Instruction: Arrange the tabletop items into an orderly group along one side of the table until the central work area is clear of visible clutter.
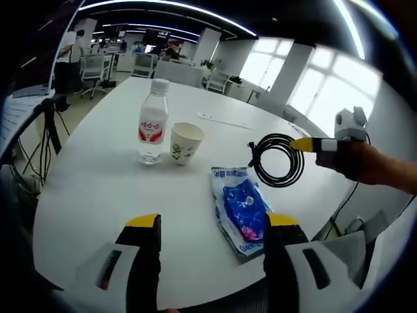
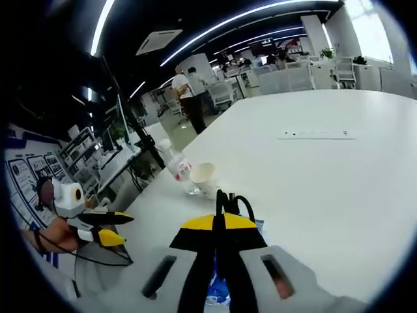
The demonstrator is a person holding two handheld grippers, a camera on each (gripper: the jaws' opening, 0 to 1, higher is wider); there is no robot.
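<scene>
The right gripper [image 1: 306, 145], jaws clamped together, is pinching the limp, light coiled black cable [image 1: 279, 160] at its rim, while the left gripper's [image 1: 212, 225] 2 jaws are standing apart.

My left gripper [image 1: 212, 228] is held low over the table with its two yellow-tipped jaws spread wide apart and nothing between them. In the right gripper view the same gripper [image 2: 117, 228] enters from the left, jaws parted, carried by my left hand [image 2: 49, 236], with a cord trailing from it.

My right gripper [image 2: 218, 225] has its jaws pressed together, yellow pads meeting at the centre line, clamped on a black cable coil [image 2: 229, 201] that rises just past the tips. In the left gripper view it [image 1: 301, 145] comes in from the right, held level by my right hand [image 1: 365, 163], its tip touching the coil's rim.
</scene>
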